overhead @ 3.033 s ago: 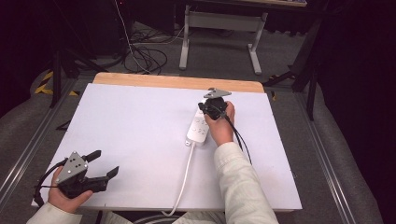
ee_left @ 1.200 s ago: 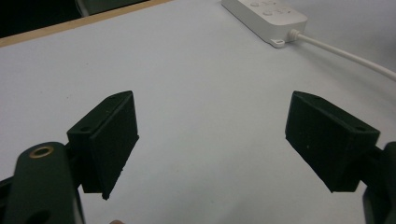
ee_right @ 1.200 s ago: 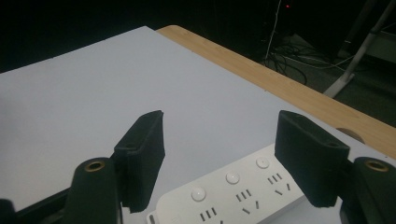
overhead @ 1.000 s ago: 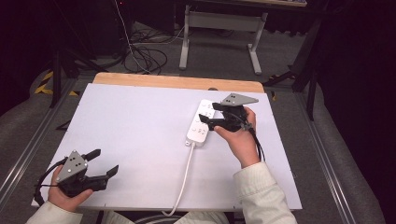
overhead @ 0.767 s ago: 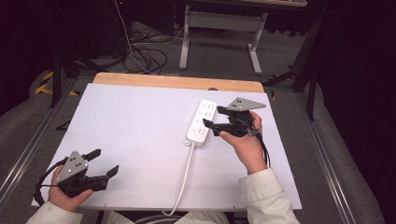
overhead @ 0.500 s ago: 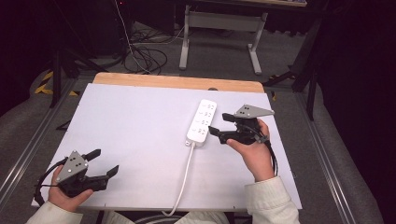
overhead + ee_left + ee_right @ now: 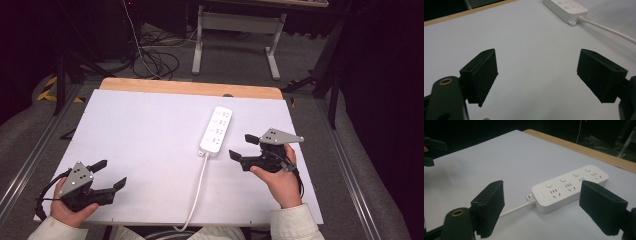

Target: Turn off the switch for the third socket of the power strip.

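While the white power strip (image 7: 217,131) lies flat a little right of the middle of the white table (image 7: 140,135), both hands are on the near part of the table, well apart from each other. The right hand (image 7: 280,182) comes in from the bottom edge, with the forearm in a light sleeve (image 7: 295,225) that points forward and a little to the left. It holds the right gripper (image 7: 243,147) low over the table, just to the right of the near end of the strip, and the jaws point left toward it. These jaws stand wide apart and hold nothing; in the right gripper view the strip (image 7: 570,188) shows between them but farther off, not touching them.

The left hand (image 7: 70,210) is at the near left corner of the table, and it holds the left gripper (image 7: 111,173) with the jaws pointing to the right, across the table. Its jaws are also spread wide, with only bare table surface between them in the left gripper view. A grey three-cornered plate sits on top of each gripper.

The white cord (image 7: 197,192) leaves the near end of the strip, runs toward the person and goes over the near edge of the table between the two arms. The strip has four sockets with a round button beside each.
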`<state>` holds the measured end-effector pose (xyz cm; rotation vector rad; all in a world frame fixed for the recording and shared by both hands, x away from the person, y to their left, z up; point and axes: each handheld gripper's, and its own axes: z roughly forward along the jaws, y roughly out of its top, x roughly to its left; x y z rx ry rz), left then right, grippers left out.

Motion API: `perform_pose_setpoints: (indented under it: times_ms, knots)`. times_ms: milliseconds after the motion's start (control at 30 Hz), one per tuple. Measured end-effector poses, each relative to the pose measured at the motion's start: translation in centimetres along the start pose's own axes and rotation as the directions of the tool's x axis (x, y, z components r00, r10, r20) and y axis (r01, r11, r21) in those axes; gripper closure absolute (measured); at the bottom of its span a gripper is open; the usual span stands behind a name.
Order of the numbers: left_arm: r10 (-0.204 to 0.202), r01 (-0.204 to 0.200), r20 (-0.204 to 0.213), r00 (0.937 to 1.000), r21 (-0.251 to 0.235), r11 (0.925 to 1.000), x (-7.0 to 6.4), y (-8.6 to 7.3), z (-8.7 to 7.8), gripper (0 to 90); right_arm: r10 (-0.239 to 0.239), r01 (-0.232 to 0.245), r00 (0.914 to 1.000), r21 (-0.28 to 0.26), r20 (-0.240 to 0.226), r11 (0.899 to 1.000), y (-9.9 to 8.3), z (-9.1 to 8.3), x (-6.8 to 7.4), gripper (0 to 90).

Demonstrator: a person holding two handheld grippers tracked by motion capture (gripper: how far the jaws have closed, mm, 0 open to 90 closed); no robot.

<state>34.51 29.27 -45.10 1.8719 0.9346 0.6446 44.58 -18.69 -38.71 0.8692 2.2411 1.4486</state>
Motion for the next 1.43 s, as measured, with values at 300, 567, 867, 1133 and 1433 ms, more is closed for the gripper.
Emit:
perform_pose_setpoints:
  times_ms: [300, 567, 867, 1133, 1433]
  knots:
    - [0.006, -0.006, 0.003, 1.0, 0.01, 0.9999, -0.1, 0.1, -0.1, 16.7, 0.017, -0.017, 0.9997, 0.014, -0.016, 1.0, -2.7, -0.8, 0.5, 17.3]
    - [-0.01, 0.01, 0.024, 0.9997, 0.008, 0.9999, -0.1, 0.1, -0.3, 15.4, 0.012, -0.011, 0.9994, 0.029, -0.033, 1.0, -4.8, -0.9, 0.4, 15.8]
    - [-0.005, 0.005, 0.03, 0.9995, 0.01, 0.9999, 0.2, -0.3, -0.6, 14.3, -0.005, 0.007, 0.9993, 0.044, -0.037, 0.999, -7.9, -0.8, 0.2, 13.6]
    - [-0.029, 0.028, 0.043, 0.9986, 0.021, 0.9994, 0.4, -0.9, -0.6, 13.2, 0.019, -0.017, 0.9997, 0.11, -0.012, 0.994, -10.4, -1.3, 0.5, 14.2]
    - [-0.019, 0.018, 0.036, 0.9992, 0.029, 0.9994, 0.8, -1.0, 0.0, 14.2, 0.032, -0.034, 0.9994, 0.13, 0.013, 0.991, -10.4, -1.5, 0.0, 13.2]
